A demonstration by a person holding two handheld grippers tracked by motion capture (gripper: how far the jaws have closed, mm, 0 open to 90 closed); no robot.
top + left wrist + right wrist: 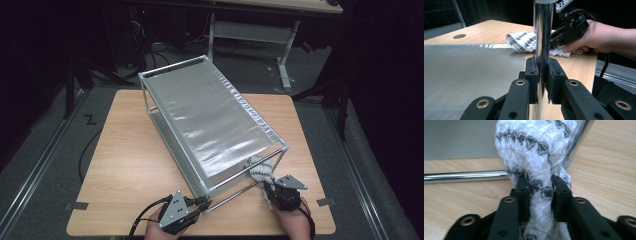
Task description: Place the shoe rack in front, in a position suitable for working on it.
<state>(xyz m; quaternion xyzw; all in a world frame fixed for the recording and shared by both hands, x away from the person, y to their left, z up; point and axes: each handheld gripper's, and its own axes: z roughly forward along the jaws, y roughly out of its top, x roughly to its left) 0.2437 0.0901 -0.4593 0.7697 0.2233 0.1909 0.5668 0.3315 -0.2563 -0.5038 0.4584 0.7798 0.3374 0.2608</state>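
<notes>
At the near right corner of the desk (125, 165), the towel (261, 171) sits bunched against the rack (210, 115), right gripper (272, 192) jaws pinching it, left gripper (202, 202) jaws clamped on the rack's corner post (543, 30).

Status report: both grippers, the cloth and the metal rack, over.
Left gripper shut on rack leg. Right gripper shut on patterned cloth at rack's near corner. Chrome crossbar beside the cloth.
</notes>
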